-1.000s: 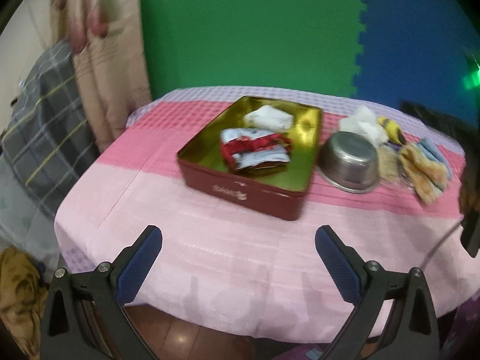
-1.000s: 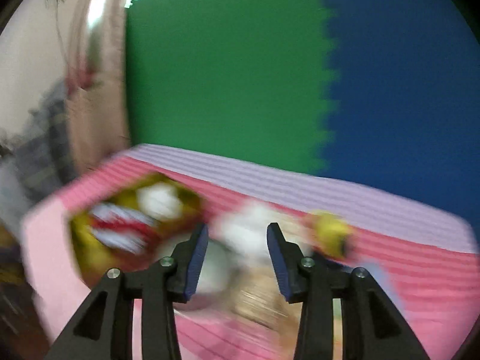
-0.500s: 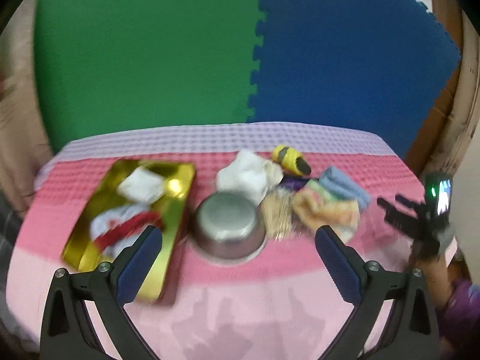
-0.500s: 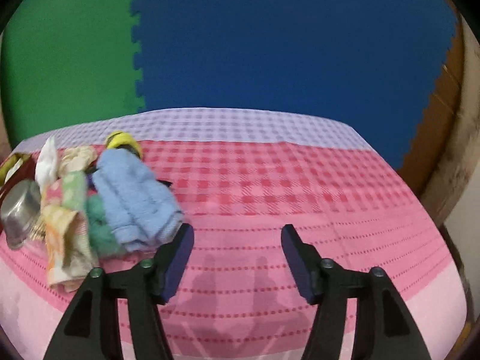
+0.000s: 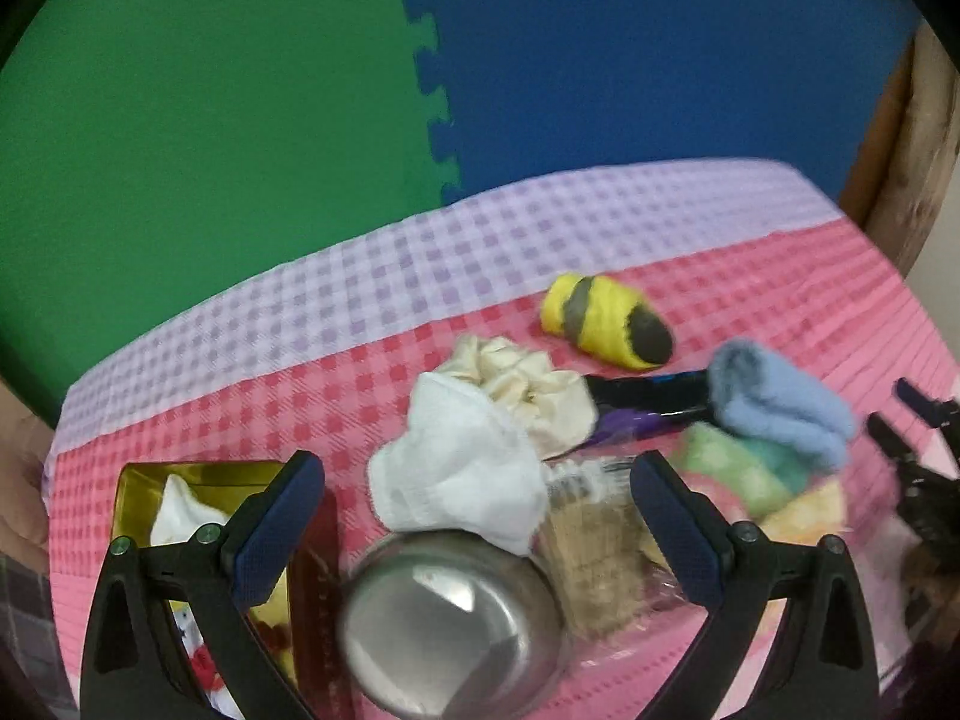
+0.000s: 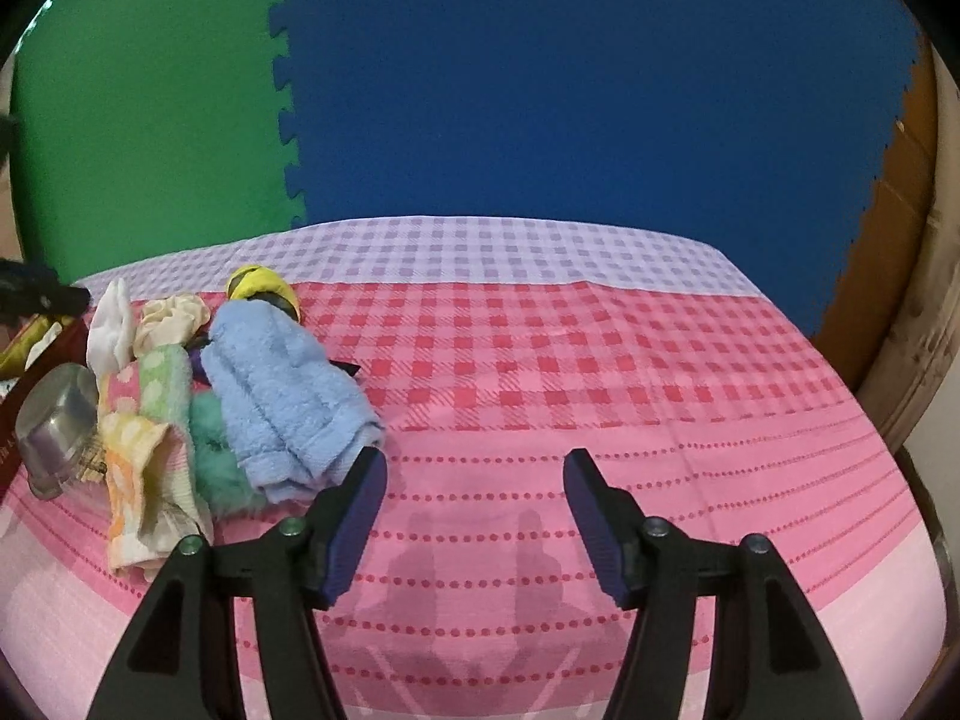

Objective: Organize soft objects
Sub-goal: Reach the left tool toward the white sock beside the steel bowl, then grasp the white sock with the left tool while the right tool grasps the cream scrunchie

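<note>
Take the gold tin (image 5: 198, 471) as your reference: it sits at the left end of the checked tablecloth (image 6: 600, 372) and already holds a white cloth piece (image 5: 177, 507) and a red-and-white item, so judge the sorting as started but mostly undone. Just right of the tin stands the steel bowl (image 5: 450, 618), and beyond the bowl lies the unsorted pile. In that pile, the folded blue towel (image 6: 282, 390) is the largest piece and the farthest from the tin; its long axis runs from the far side of the table toward you, with the loose end nearest the right gripper (image 6: 471, 516). The white sock (image 5: 462, 480) lies touching the bowl's far rim, with the cream scrunchie (image 5: 528, 390) behind it and the yellow sock roll (image 5: 606, 321) farther back. The right gripper's jaws have just been opening and stand moderately wide with nothing between them. The left gripper (image 5: 477, 534) stands wide and empty above the bowl and white sock.
</note>
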`<act>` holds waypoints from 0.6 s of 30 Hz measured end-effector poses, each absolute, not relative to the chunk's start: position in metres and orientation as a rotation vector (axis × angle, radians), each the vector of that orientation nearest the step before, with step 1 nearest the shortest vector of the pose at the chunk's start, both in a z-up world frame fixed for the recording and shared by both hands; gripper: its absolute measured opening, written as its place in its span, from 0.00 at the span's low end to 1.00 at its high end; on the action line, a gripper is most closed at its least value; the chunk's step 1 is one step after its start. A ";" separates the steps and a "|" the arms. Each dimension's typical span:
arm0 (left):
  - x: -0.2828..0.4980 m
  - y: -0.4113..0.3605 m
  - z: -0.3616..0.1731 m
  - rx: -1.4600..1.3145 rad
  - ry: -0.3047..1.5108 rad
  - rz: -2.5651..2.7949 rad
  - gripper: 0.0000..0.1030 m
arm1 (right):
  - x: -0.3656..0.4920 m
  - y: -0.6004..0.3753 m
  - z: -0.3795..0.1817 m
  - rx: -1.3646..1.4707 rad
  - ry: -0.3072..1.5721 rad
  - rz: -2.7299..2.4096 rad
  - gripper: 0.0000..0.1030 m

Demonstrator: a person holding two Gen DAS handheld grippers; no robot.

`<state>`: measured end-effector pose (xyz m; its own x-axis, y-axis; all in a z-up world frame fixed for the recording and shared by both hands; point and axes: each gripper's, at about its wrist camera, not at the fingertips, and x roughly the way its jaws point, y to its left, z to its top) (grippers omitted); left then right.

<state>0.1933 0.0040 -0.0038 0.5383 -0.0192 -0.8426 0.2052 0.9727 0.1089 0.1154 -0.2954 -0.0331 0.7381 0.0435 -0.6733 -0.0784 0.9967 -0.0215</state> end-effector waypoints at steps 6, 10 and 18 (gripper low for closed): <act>0.212 0.015 -0.020 0.198 1.024 -0.100 0.98 | 0.117 -0.293 -0.034 -0.045 0.748 0.097 0.61; 0.218 0.013 -0.031 0.229 1.056 -0.101 0.93 | 0.119 -0.294 -0.036 -0.031 0.759 0.104 0.61; 0.224 0.014 -0.045 0.180 1.098 -0.100 0.07 | 0.122 -0.295 -0.039 -0.020 0.774 0.099 0.61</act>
